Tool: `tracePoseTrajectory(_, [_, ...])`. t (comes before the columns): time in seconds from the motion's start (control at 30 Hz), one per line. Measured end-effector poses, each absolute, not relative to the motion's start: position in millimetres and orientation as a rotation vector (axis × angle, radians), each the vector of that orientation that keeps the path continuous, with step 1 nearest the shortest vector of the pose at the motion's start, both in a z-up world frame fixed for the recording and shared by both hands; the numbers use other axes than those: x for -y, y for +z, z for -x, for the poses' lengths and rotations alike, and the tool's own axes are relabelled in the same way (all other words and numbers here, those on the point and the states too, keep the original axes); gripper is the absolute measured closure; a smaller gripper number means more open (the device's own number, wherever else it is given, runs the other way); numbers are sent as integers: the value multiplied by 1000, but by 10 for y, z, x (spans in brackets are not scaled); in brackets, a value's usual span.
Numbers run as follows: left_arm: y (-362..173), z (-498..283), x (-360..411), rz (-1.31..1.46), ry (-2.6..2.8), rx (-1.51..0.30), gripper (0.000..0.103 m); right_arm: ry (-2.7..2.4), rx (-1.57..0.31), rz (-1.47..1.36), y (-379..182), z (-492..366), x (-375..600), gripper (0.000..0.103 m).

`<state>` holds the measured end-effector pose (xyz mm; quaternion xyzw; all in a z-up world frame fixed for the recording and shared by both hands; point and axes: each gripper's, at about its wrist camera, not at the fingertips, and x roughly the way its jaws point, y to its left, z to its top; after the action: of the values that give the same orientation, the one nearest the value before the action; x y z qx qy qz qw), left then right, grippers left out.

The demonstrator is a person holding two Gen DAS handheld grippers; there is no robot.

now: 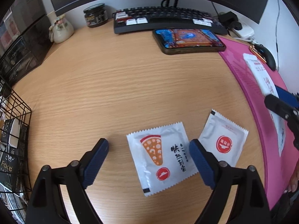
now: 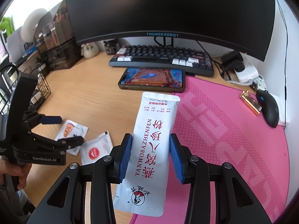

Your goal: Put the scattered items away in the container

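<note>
Hovering over a wooden desk (image 1: 112, 78), left gripper (image 1: 149, 160) spread wide, nothing pinched, pizza sachet (image 1: 162, 158) lying flat on the desk between its blue pads. Lying just beside it to the right, 1 more sachet (image 1: 224, 140) with a red round logo, partly under the right finger. Clamping a long white pouch (image 2: 155, 141) by its 2 long edges, right gripper (image 2: 151, 158), over the edge of a pink mat (image 2: 224, 130). Standing at the desk's far left, a black wire basket (image 1: 16, 123), already holding some packets. Resting behind: phone (image 1: 188, 39), keyboard (image 1: 164, 18), monitor (image 2: 168, 9), mouse (image 2: 269, 110).
</note>
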<state>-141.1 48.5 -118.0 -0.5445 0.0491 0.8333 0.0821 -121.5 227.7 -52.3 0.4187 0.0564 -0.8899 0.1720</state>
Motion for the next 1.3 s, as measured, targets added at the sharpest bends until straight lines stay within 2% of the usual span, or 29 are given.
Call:
tracePoseTrajectory(0.13, [-1193,1324,-475,1600,2488,-156,18,-2524,-153,-1187,-528,1206,-2271,62])
tracePoseTrajectory(0.17, [-1173,1298,-478,1585,2494,-159,25,-2523,-153,-1188,-534,1205,-2270,62])
tracePoseTrajectory(0.2, [-1152,1274,-476,1577,2500,-154,40,-2521,-152,-1190,-538,1203,-2269,62])
tracePoseTrajectory(0.27, [-1127,1262,-462,1580,2500,-140,54,-2522,-150,-1186,-533,1194,-2268,62])
tracePoseTrajectory(0.37, [-1123,1250,-450,1569,2496,-131,56,-2521,-148,-1176,-511,1175,-2261,62])
tracePoseTrajectory(0.4, [-1124,1250,-449,1566,2494,-132,62,-2521,-148,-1175,-508,1166,-2259,62])
tracePoseTrajectory(0.43, [-1117,1248,-450,1557,2484,-121,70,-2522,-149,-1174,-506,1162,-2256,62])
tracePoseTrajectory(0.47, [-1110,1247,-440,1551,2471,-91,89,-2524,-148,-1174,-504,1162,-2256,62])
tracePoseTrajectory(0.5, [-1095,1246,-444,1547,2450,-71,95,-2525,-147,-1174,-500,1163,-2256,62])
tracePoseTrajectory(0.97, [-760,1228,-327,1475,2494,-63,97,-2503,-164,-1141,-394,1120,-2064,62])
tracePoseTrajectory(1.3, [16,995,480,1342,2698,-1,97,-2385,-233,-1005,7,941,-1122,62])
